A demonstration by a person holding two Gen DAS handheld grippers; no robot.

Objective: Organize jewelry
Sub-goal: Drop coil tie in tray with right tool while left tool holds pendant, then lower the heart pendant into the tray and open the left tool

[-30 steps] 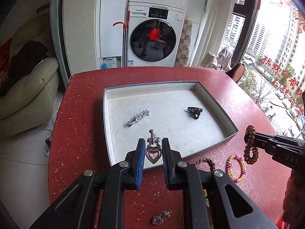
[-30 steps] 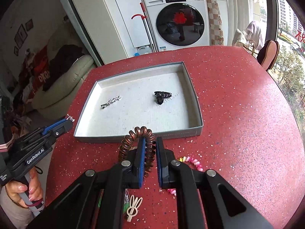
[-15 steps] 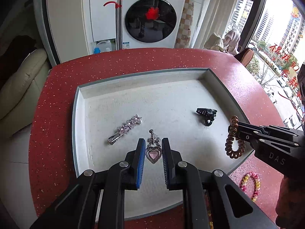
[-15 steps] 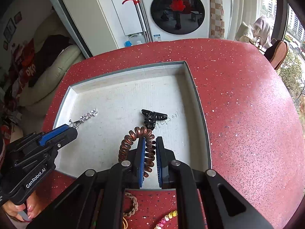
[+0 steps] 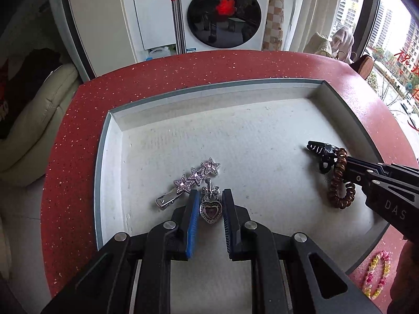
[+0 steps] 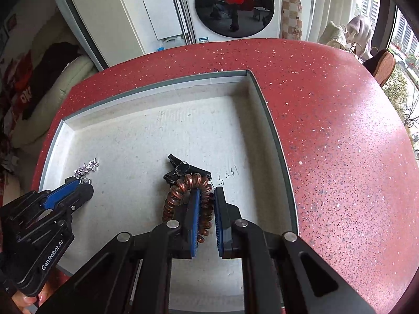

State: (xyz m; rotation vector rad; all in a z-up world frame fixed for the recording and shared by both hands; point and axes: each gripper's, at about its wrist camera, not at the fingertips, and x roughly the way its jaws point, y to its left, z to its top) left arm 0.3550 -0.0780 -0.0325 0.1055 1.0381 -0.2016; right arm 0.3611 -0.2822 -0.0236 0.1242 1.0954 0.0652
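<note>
While clamped: fingers (image 5: 193, 209) on heart pendant (image 5: 209, 210)

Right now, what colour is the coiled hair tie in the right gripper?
Coppery brown, the coiled hair tie shows best in the right wrist view.

We are in a home: a washing machine (image 5: 224, 13), a cream sofa (image 5: 34, 120), a red table (image 6: 327, 130) and high-rise views.

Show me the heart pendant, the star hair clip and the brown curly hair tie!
heart pendant (image 5: 209, 212), left wrist view, purple centre.
star hair clip (image 5: 197, 174), left wrist view, middle star.
brown spiral hair tie (image 6: 183, 183), right wrist view, top coil.
</note>
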